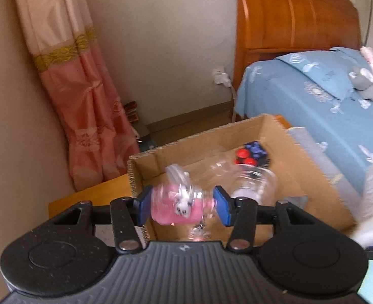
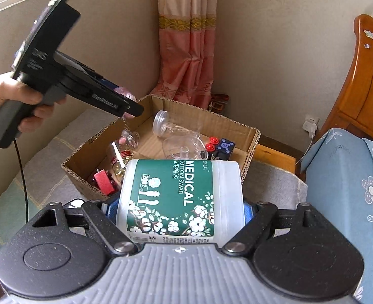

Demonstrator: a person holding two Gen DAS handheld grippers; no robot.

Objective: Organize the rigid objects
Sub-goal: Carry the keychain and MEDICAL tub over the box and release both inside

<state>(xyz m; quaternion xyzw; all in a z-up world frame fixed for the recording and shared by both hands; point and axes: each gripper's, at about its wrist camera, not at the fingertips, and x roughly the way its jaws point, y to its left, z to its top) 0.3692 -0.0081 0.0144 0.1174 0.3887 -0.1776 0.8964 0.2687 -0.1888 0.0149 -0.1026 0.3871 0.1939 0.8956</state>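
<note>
Your left tool (image 1: 182, 207), jaws spread, drops the pink toy (image 1: 179, 206) into the box (image 1: 313, 177); your right tool (image 2: 176, 210) pinches the swab tub (image 2: 176, 197), due next.

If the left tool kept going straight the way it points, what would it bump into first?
Probably the cardboard box: the left tool, with a pink toy between its fingers, aims down into it, toward the clear plastic cups. Depth is uncertain.

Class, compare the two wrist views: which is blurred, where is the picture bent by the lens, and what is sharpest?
Left wrist view: motion blur smears the pink item between the left gripper pads and the cardboard box; walls bow. Right wrist view: sharper, the cotton swab container label reads clearly in the right gripper; daylight from upper left; dark corners.
</note>
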